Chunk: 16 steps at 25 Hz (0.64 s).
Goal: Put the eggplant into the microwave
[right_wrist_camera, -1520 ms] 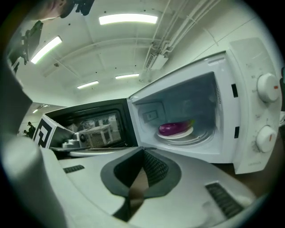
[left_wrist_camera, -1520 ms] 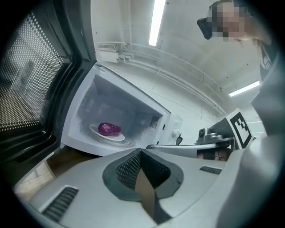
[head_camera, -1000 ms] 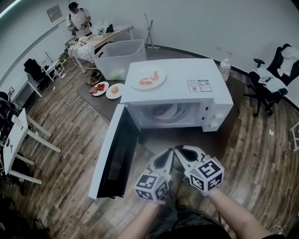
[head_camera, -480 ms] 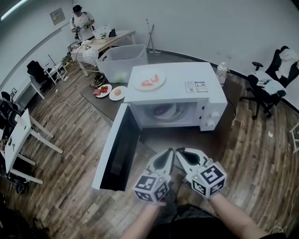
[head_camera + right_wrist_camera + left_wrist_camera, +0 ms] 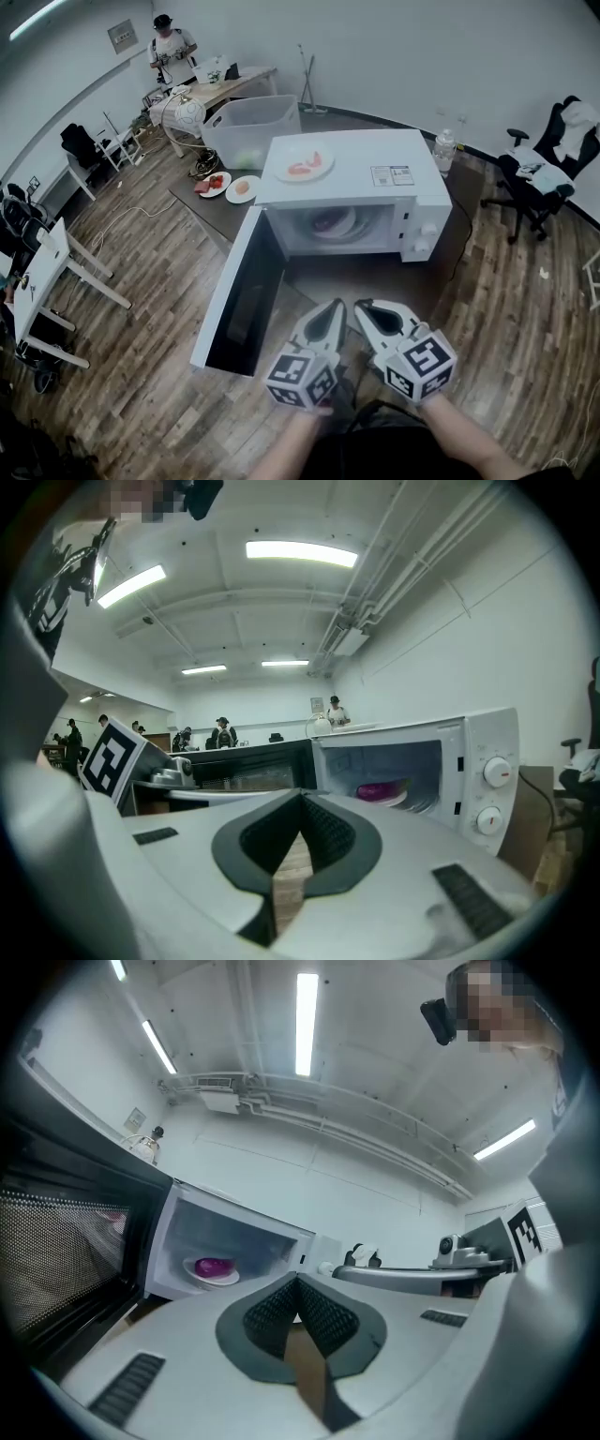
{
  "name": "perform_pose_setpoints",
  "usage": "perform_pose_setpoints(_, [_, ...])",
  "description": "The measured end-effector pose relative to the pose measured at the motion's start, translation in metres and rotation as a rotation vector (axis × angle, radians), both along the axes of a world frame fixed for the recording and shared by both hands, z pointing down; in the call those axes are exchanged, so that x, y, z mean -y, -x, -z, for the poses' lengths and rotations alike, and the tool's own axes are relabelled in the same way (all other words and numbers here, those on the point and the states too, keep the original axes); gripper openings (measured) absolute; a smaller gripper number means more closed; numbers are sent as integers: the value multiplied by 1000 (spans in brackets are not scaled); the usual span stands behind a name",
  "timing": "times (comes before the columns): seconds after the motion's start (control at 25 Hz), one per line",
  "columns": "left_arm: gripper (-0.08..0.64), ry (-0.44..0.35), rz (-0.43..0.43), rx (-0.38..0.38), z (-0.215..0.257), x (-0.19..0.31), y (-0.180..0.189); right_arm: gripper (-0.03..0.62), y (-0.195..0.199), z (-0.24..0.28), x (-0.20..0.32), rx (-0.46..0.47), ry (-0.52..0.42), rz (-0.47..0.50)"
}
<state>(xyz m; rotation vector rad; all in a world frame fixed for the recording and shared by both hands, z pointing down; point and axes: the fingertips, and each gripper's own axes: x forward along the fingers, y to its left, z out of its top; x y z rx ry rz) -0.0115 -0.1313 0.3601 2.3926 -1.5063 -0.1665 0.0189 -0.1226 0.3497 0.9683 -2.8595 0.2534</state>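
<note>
The white microwave [image 5: 394, 155] stands on a dark table with its door [image 5: 239, 291] swung wide open to the left. Inside it, a purple eggplant [image 5: 322, 223] lies on a white plate [image 5: 343, 225]; the left gripper view shows the eggplant [image 5: 214, 1266] too, and so does the right gripper view [image 5: 380, 788]. My left gripper [image 5: 335, 308] and right gripper [image 5: 361, 307] hang side by side in front of the cavity, apart from it. Both are shut with nothing between their jaws.
A plate of pink food [image 5: 302, 165] rests on the microwave's top. Behind the microwave are two small plates [image 5: 230, 186], a clear plastic bin [image 5: 251, 127] and a water bottle [image 5: 443, 150]. A person [image 5: 174, 52] stands by a far desk. Office chairs [image 5: 539, 173] stand at right.
Both grippers have risen a little and stayed shut. The view has shifted, so the microwave sits slightly farther off in the head view.
</note>
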Motion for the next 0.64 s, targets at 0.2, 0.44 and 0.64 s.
perform_pose_setpoints(0.2, [0, -7, -7, -16, 8, -8, -3, 2, -4, 6, -8, 7, -10, -12])
perform_pose_setpoints(0.44, [0, -25, 7, -10, 13, -15, -3, 2, -7, 7, -13, 8, -10, -29])
perform_pose_setpoints(0.64, [0, -29, 29, 12, 12, -22, 3, 2, -4, 6, -19, 2, -13, -28])
